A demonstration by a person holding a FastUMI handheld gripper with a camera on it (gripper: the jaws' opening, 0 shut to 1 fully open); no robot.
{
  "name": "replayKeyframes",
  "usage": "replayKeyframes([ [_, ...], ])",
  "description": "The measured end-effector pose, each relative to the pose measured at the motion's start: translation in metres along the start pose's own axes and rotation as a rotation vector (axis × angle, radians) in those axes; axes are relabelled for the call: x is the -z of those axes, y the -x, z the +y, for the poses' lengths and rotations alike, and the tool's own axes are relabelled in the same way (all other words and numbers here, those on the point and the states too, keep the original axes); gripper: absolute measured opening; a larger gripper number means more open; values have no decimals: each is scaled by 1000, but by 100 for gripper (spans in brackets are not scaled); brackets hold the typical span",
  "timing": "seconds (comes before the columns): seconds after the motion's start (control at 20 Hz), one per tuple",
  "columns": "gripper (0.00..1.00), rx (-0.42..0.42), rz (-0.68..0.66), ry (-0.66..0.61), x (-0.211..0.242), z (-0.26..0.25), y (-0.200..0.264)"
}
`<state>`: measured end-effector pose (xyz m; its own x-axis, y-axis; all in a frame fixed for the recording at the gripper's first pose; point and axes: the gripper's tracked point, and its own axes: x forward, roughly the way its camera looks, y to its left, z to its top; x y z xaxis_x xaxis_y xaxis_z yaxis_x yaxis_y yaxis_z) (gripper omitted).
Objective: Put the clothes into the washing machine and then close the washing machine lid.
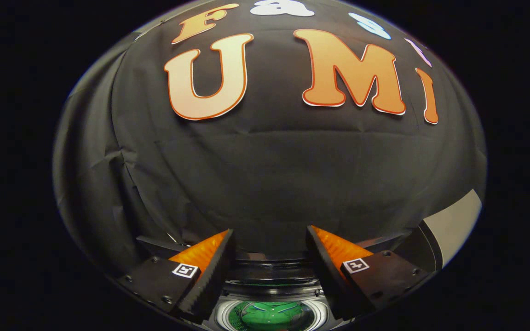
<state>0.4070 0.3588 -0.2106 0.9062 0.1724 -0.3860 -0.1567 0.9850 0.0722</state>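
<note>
The hand-held gripper (269, 248) is held level, facing the booth's black cloth wall (265, 174), with its two fingers spread wide apart and nothing between them; it grips nothing. Below and between the fingers, close under the gripper, lies the round opening of the washing machine (269, 294), seen from above. Inside the drum (221, 317) sits a green item (269, 316), which I judge to be the clothes, already in the machine. A dark curved band (269, 271) just beyond the opening, between the fingertips, may be the raised lid or the rear rim of the machine; I cannot tell which. A pale panel (453, 225) stands off to the right, beyond the right finger.

Judgement: loading appears done and closing the lid remains. The deciding relation is vertical: the machine lies beneath the gripper, not ahead of it, so the fingers point over the opening and must be tipped downward and forward to reach the lid's edge.
</note>
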Motion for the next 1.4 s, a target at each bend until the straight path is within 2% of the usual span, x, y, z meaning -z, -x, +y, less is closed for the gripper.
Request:
replayKeyframes([
  [0.2,99,-4,4,13,7,0,10],
  [1.05,100,2,-53,28,60,5,102],
  [1.4,99,-5,-108,29,70,7,112],
])
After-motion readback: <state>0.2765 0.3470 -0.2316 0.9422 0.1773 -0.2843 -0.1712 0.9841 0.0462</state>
